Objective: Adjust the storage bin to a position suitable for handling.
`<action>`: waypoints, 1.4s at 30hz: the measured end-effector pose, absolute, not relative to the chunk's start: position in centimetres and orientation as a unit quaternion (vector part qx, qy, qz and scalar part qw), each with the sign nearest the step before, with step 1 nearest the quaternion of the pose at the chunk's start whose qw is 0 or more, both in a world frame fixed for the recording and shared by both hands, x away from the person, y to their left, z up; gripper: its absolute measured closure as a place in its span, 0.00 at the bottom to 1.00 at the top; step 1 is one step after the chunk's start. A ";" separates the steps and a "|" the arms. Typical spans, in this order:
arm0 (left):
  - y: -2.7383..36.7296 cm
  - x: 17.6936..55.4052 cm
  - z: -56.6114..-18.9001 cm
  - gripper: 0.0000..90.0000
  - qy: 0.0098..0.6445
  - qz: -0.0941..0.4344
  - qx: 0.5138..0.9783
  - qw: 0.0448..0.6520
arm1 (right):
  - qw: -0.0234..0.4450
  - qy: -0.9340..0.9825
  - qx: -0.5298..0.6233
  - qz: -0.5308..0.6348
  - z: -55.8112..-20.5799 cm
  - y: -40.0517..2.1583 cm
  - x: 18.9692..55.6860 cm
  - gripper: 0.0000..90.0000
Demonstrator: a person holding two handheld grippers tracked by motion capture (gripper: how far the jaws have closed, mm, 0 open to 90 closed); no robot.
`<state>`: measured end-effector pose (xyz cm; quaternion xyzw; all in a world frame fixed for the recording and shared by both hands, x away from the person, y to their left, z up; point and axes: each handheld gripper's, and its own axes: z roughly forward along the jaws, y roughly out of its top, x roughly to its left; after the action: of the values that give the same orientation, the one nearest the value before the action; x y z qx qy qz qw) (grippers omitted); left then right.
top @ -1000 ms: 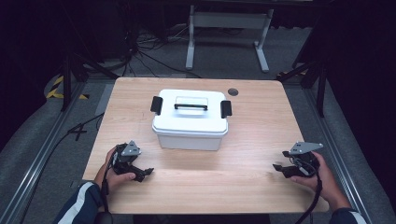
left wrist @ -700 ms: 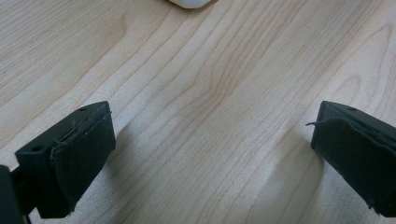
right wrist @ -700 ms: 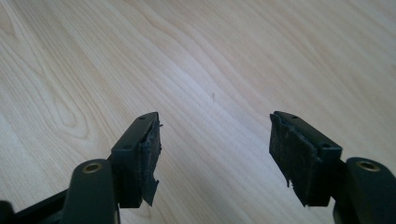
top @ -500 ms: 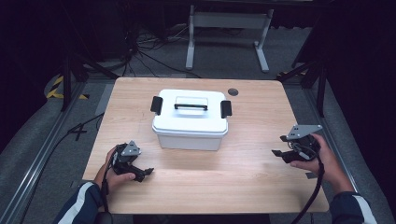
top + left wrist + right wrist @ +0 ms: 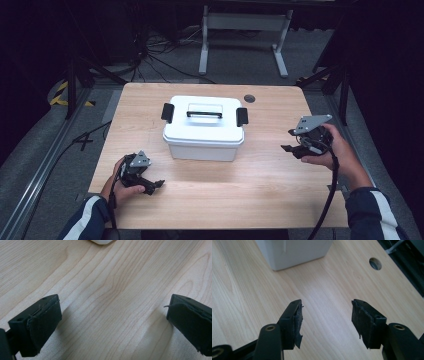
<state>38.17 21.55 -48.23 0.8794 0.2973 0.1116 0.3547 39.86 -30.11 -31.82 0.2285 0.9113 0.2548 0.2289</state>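
High view: a white box (image 5: 203, 135) with a closed lid (image 5: 203, 116) stands near the middle of the wooden table (image 5: 260, 185), slightly toward the far edge. The lid carries a black handle (image 5: 204, 114) lying flat at its centre and a black latch (image 5: 167, 112) at each short end. A round hole (image 5: 249, 98) pierces the table near the far edge, just right of the box. The left gripper (image 5: 150, 186), held in the person's left hand (image 5: 122, 190), lies low at the near left of the table, well apart from the box, its jaws pointing right. The right gripper (image 5: 289, 145), held in the right hand (image 5: 332, 150), is at the right side of the table, jaws pointing left toward the box but clear of it. Left gripper view: the left gripper (image 5: 112, 322) has its jaws spread wide with bare wood between them; a corner of the box (image 5: 101, 241) shows at the top edge. Right gripper view: the right gripper (image 5: 325, 322) also has its jaws apart and holds nothing; the box (image 5: 292, 251) lies ahead and to the left, the hole (image 5: 375, 263) to the upper right.
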 end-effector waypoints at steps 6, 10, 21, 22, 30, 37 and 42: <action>21.5 38.1 -48.2 0.00 0.300 0.112 0.878 0.356 | 0.237 0.914 0.210 0.254 -30.1 -28.4 40.9 0.49; 21.5 38.1 -48.2 0.00 0.300 0.113 0.878 0.356 | 0.239 0.917 0.194 0.253 -29.1 -27.0 41.6 0.50; 21.5 38.1 -48.2 0.01 0.300 0.113 0.878 0.356 | 0.240 0.924 0.158 0.251 -27.8 -23.6 43.1 0.51; 21.5 38.1 -48.2 0.01 0.300 0.113 0.878 0.356 | 0.242 0.925 0.153 0.250 -27.7 -23.3 43.3 0.51; 21.5 38.1 -48.2 0.01 0.300 0.113 0.878 0.355 | 0.235 0.933 0.126 0.242 -27.5 -20.5 44.4 0.53; 21.5 38.1 -48.2 0.01 0.300 0.113 0.878 0.356 | 0.233 0.939 0.097 0.234 -27.2 -17.8 45.5 0.53; 21.5 38.1 -48.3 0.01 0.302 0.115 0.877 0.356 | 0.231 0.942 0.083 0.230 -27.0 -16.3 46.2 0.54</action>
<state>38.08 21.51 -48.25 0.8767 0.3023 0.1155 0.3560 46.18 -16.26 -27.04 0.0826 0.9420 0.2296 0.2307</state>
